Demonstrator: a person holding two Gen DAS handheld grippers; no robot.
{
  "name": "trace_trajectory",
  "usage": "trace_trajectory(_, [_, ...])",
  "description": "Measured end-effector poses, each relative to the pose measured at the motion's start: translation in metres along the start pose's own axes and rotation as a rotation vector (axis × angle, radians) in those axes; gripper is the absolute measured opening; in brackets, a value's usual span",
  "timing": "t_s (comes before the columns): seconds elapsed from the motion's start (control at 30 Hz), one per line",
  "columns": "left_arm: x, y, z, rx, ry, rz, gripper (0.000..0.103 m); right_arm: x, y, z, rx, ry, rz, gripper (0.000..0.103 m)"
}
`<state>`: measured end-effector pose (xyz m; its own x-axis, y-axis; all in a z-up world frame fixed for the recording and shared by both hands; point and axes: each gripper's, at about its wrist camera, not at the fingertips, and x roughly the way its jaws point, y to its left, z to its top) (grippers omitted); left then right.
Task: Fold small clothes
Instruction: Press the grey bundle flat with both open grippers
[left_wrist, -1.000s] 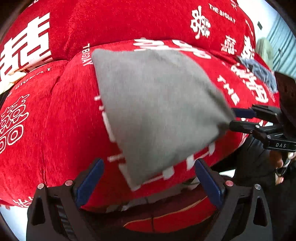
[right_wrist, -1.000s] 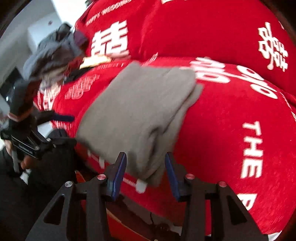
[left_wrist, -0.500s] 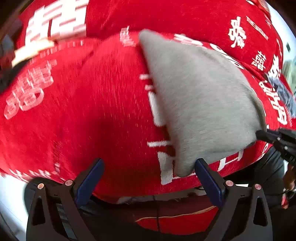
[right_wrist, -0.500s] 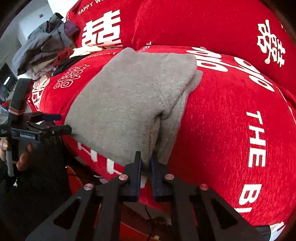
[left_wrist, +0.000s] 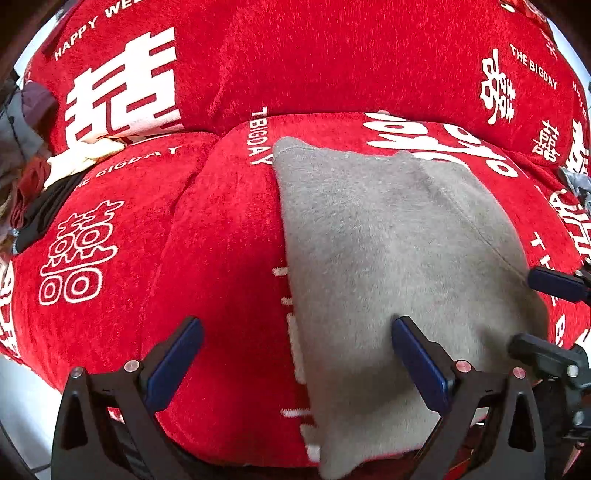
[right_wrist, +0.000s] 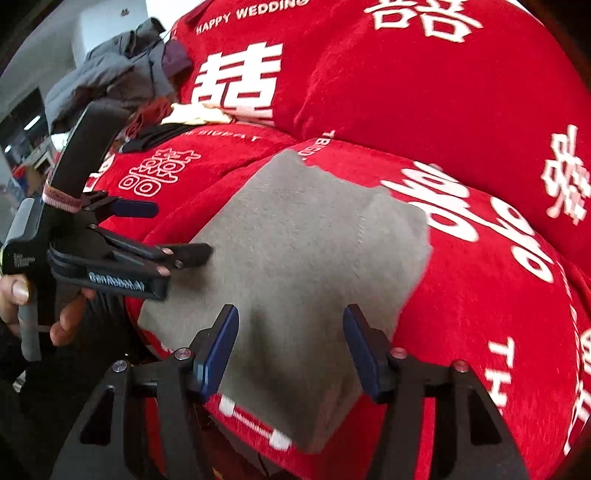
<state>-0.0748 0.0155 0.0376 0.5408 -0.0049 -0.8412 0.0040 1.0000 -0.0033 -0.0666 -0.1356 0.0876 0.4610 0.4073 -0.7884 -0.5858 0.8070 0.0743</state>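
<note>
A folded grey garment (left_wrist: 388, 266) lies flat on a red sofa seat cushion (left_wrist: 207, 258) and hangs a little over its front edge. It also shows in the right wrist view (right_wrist: 303, 266). My left gripper (left_wrist: 295, 350) is open and empty, its right finger over the garment's near part. My right gripper (right_wrist: 290, 343) is open and empty, hovering above the garment's near edge. In the left wrist view the right gripper (left_wrist: 546, 314) shows at the garment's right edge. In the right wrist view the left gripper (right_wrist: 166, 232) shows at the garment's left edge.
Red back cushions (left_wrist: 332, 59) with white lettering rise behind the seat. A pile of other clothes (right_wrist: 110, 74) sits at the sofa's far left end. A cream and dark cloth (left_wrist: 74, 162) lies on the left seat cushion.
The right gripper, shut on the garment's near edge half a second ago, has opened and let it go. The left gripper has swung back toward the garment, which now lies flat.
</note>
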Motion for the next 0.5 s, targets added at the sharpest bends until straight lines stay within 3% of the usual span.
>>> trace_trajectory(0.13, [0.009, -0.001, 0.002, 0.003, 0.011, -0.004, 0.102, 0.025, -0.011, 0.006, 0.013, 0.041, -0.006, 0.062])
trace_trajectory(0.5, [0.027, -0.001, 0.020, -0.047, 0.066, -0.065, 0.103, 0.043, -0.035, 0.025, 0.023, 0.054, -0.009, 0.063])
